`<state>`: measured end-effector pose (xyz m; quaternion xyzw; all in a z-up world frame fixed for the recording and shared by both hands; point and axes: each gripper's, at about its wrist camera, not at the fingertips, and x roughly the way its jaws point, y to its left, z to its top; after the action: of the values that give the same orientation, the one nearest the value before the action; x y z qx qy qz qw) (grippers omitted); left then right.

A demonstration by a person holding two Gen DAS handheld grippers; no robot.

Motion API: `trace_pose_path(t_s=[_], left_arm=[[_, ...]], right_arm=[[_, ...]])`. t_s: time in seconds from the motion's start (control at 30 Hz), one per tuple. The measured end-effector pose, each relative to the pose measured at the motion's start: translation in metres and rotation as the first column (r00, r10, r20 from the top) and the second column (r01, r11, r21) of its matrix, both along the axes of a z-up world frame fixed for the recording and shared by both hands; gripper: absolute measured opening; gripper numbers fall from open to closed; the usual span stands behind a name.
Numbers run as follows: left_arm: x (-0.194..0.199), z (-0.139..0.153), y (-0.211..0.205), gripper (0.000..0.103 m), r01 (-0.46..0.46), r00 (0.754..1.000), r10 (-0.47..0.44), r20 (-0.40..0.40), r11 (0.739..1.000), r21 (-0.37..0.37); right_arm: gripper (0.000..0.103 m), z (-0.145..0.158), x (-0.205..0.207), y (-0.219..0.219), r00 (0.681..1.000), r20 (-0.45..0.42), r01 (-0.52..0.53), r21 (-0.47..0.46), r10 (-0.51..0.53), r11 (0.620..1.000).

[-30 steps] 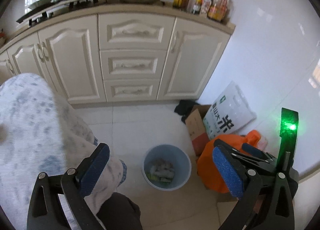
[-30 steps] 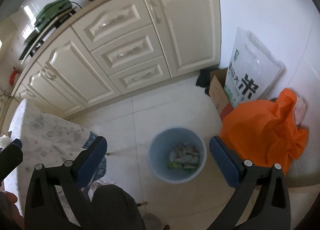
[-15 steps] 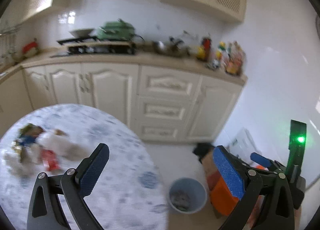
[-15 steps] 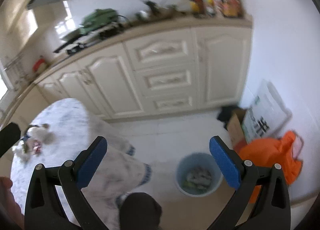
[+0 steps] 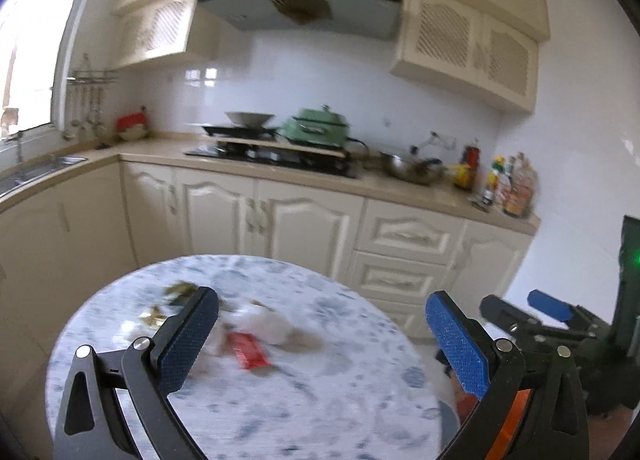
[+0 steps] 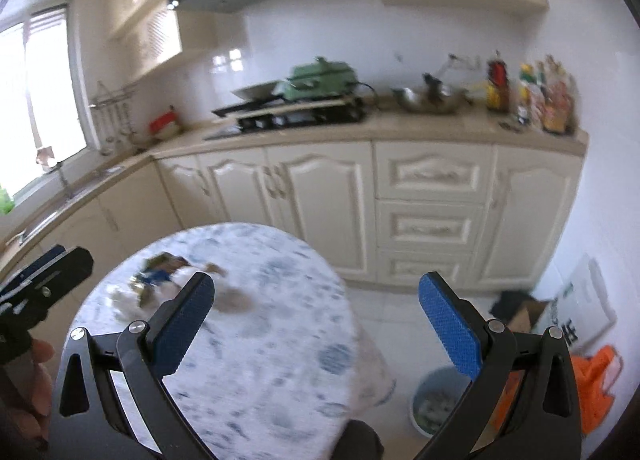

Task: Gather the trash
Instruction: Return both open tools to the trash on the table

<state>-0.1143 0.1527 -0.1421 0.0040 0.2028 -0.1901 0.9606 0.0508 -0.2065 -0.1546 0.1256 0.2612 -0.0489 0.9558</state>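
Trash (image 5: 244, 334) is lying in a loose, blurred heap on a round table (image 5: 320, 400) draped in a white cloth with blue blotches, in a cream-coloured kitchen. Within the heap, a red wrapper (image 5: 250, 350) is showing nearest the camera, crumpled white paper (image 5: 268, 322) is sitting just behind it, and greenish and gold scraps (image 5: 176, 292) are lying toward the far left edge of the pile. From the right wrist view the same heap (image 6: 160, 280) is sitting on the left half of the tabletop (image 6: 280, 340).

Both tools are hanging over the near side of the table with nothing between their blue pads. The left gripper (image 5: 320, 340) is standing with its jaws spread wide, its left finger (image 5: 188, 336) overlapping the edge of the heap in the picture; whether it is touching the trash cannot be told. The right gripper (image 6: 316, 324) is likewise gaping, and its body is showing at the right edge of the left wrist view (image 5: 548, 320). A person's hand (image 6: 32, 380) is gripping the left tool at the left edge of the right wrist view.

On the floor to the right of the table, a pale blue bin (image 6: 432, 404) is holding scraps of paper already. An orange bag (image 6: 596, 384) is slumping just beside it, with a cardboard box (image 6: 524, 312) and a white sack (image 6: 584, 300) near the wall behind. A green pot (image 5: 318, 125) is sitting on the stove along the far counter.
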Motion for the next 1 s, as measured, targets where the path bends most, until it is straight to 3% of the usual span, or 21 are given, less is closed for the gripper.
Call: trace_pose_path(t_s=[0.3, 0.63, 0.83, 1.0], left_arm=[[-0.049, -0.008, 0.045, 0.102, -0.147, 0.987, 0.147, 0.066, 0.989, -0.004], [-0.082, -0.032, 0.076, 0.102, -0.258, 0.963, 0.257, 0.075, 0.966, 0.001], [-0.060, -0.047, 0.077, 0.102, -0.294, 0.956, 0.293, 0.018, 0.955, 0.039], [-0.014, -0.052, 0.075, 0.102, -0.308, 0.947, 0.313, -0.063, 0.948, 0.080]], right_arm=[[0.103, 0.019, 0.010, 0.069, 0.988, 0.080, -0.130, -0.025, 0.132, 0.991], [0.103, 0.011, 0.020, 0.134, 0.958, 0.087, -0.269, -0.064, 0.274, 0.961], [0.103, -0.013, 0.042, 0.151, 0.950, 0.014, -0.310, -0.071, 0.311, 0.948], [0.103, -0.050, 0.073, 0.152, 0.946, -0.097, -0.314, -0.024, 0.310, 0.949]])
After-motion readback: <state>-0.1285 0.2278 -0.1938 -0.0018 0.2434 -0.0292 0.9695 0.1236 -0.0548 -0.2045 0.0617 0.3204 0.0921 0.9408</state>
